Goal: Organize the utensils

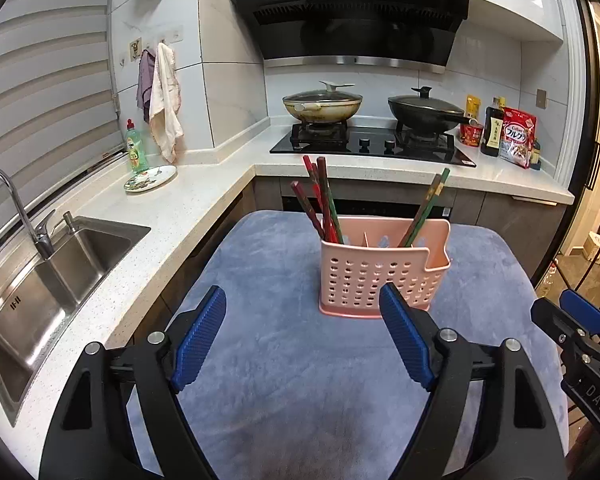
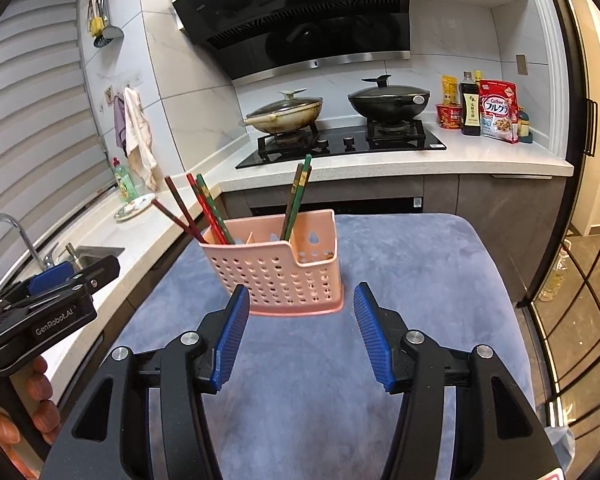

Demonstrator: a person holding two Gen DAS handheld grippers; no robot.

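While both grippers hang above the blue-grey cloth (image 1: 284, 360), neither touches anything. From the left wrist view, going left to right: at nine o'clock the steel sink (image 1: 40, 292) sits sunk in the speckled white counter (image 1: 188, 208), its tap (image 1: 12, 204) rising at its far side. At about ten o'clock a green dish-soap bottle (image 1: 136, 148) stands beside a patterned plate (image 1: 150, 178), with towels (image 1: 164, 100) hanging on the wall above. At six o'clock the left gripper (image 1: 302, 320) holds its blue ribbed fingers (image 1: 200, 336) spread wide, with nothing between them. Just beyond, toward twelve o'clock of the gripper and near the picture's centre, the pink perforated utensil caddy (image 1: 380, 272) stands upright on the cloth. A bunch of red and brown chopsticks (image 1: 320, 204) leans out of its left compartment, and a pair of green ones (image 1: 426, 208) leans out of a compartment further right. Behind, at twelve to one o'clock, a cream pan (image 1: 322, 104) and a black wok (image 1: 426, 110), both lidded, sit on the hob (image 1: 372, 144). At three o'clock the right gripper (image 1: 580, 320) enters the picture's edge.

In the right wrist view the right gripper (image 2: 300, 328) likewise has its fingers (image 2: 374, 344) parted and empty, the caddy just ahead at twelve o'clock.
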